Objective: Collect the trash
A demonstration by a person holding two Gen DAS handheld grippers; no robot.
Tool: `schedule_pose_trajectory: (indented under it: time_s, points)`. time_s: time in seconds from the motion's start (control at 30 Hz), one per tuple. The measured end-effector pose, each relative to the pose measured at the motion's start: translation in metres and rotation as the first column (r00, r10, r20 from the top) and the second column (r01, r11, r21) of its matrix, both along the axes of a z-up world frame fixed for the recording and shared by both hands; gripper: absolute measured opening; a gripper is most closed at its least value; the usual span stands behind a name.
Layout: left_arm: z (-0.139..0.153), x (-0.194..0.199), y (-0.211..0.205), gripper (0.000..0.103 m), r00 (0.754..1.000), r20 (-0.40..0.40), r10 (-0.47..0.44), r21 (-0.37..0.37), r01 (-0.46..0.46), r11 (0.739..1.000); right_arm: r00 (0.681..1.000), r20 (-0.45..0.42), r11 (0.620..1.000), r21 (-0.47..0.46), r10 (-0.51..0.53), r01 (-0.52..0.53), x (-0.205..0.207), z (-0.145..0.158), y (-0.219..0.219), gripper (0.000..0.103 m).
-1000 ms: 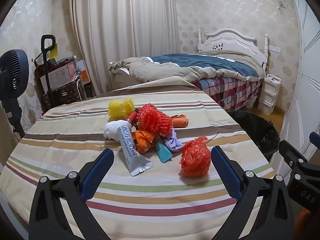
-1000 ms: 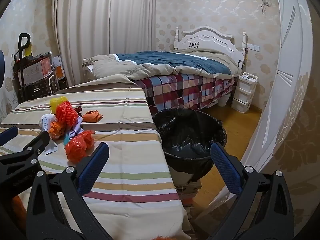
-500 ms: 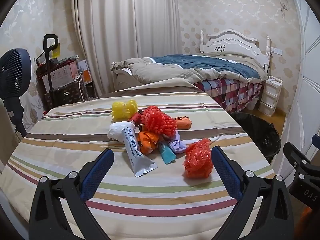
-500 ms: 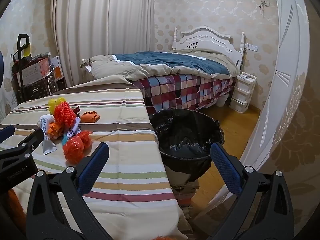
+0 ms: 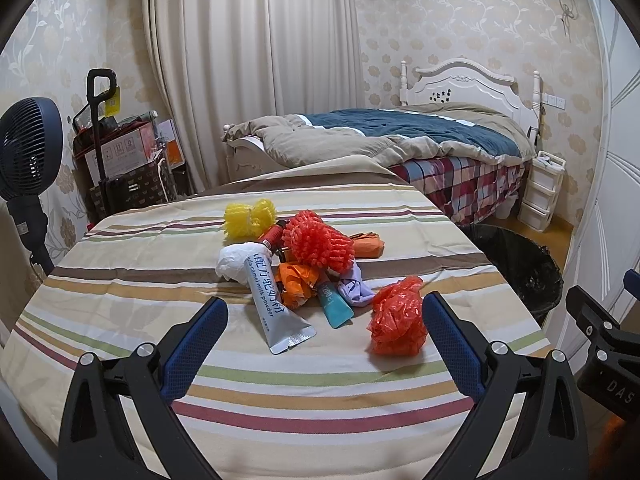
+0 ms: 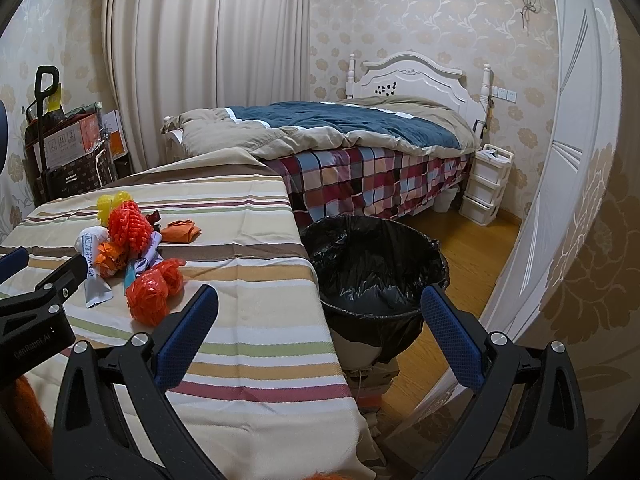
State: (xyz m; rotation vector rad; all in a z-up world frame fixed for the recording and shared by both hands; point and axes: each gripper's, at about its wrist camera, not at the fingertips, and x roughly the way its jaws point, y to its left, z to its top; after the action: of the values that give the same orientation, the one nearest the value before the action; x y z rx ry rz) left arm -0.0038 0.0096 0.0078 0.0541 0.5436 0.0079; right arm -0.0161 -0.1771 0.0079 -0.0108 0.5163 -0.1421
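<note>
A pile of trash lies on the striped tablecloth: a crumpled red plastic bag, a silver tube, a teal tube, a red foam net, a yellow foam net, orange wrappers and white paper. My left gripper is open and empty, just short of the pile. My right gripper is open and empty, over the table's right edge beside the black-lined trash bin. The red bag shows in the right wrist view too.
A bed stands behind the table. A fan and a cart of boxes are at the left. White drawers and a white door are at the right. Wooden floor surrounds the bin.
Both grippers have drifted slightly back and left, so the pile and bin sit a little further right in the left view. Both stay open and empty.
</note>
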Motion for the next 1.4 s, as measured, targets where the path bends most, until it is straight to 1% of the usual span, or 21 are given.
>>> schedule_pose_trajectory:
  time_s: [0.03, 0.77, 1.4]
  points:
    - [-0.0006, -0.0002, -0.0002, 0.097, 1.000, 0.000, 0.001, 0.002, -0.001, 1.000, 1.000, 0.000, 1.000, -0.002, -0.002, 0.002, 0.0003, 0.0005, 0.0048, 0.099]
    - [-0.0031, 0.0008, -0.0002, 0.097, 1.000, -0.004, 0.001, 0.002, -0.001, 1.000, 1.000, -0.006, 1.000, -0.002, -0.002, 0.002, 0.0006, 0.0014, 0.0024, 0.099]
    - [-0.0068, 0.0015, 0.0007, 0.097, 1.000, -0.011, 0.001, -0.003, -0.001, 1.000, 1.000, -0.013, 1.000, 0.002, -0.001, 0.001, -0.0006, -0.0040, 0.0020, 0.099]
